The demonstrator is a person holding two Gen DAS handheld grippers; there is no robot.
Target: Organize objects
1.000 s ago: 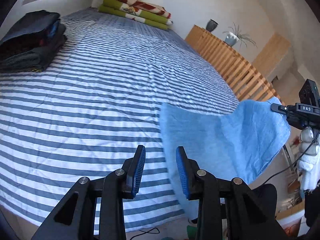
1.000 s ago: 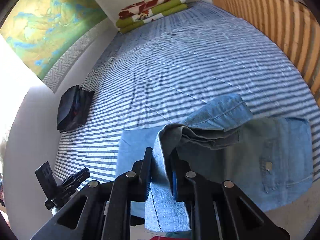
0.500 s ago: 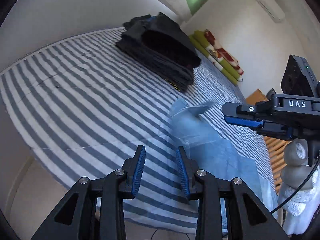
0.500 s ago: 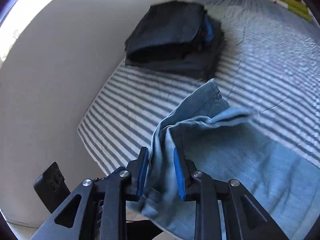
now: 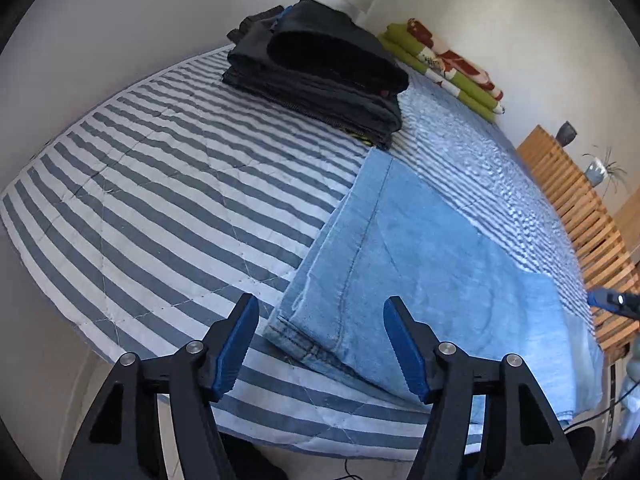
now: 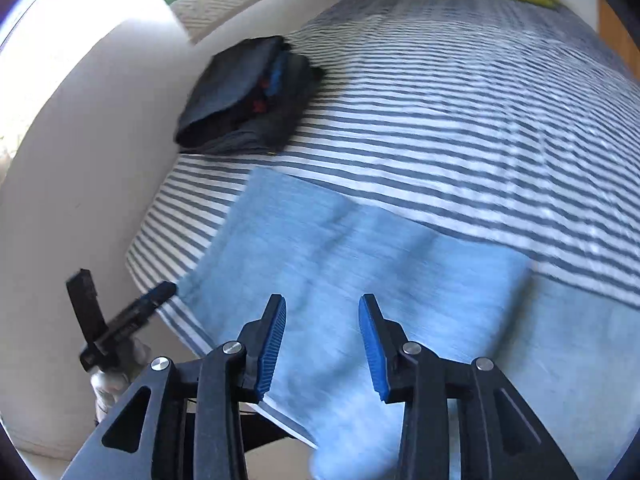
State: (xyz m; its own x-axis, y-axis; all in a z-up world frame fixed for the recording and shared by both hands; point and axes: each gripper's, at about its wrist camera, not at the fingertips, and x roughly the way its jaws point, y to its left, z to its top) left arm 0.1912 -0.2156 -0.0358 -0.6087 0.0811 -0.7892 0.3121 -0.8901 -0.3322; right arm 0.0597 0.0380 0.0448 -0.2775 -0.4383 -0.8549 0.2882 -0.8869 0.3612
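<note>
**Denim laid flat, both grippers letting go**

At the bottom of each wrist view, the left gripper [image 5: 320, 344] and right gripper [image 6: 322, 344] hover with jaws opening and nothing pinched between them. Below lies the folded light-blue denim garment [image 5: 432, 264] on the blue-and-white striped bedcover [image 5: 172, 184] (near edge). Further back, upper centre, sits a stack of dark folded clothes [image 5: 320, 76].

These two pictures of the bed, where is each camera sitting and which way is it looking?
Left wrist: rides on the left gripper, looking down past its opening jaws at the folded denim shirt on the striped bed; the right gripper's tip shows at the right edge.
Right wrist: rides on the right gripper, jaws opening with nothing between them, looking down over the same shirt; the left gripper shows at lower left.
Shared: the shirt, the bed, the dark clothes pile, the green blanket.
</note>
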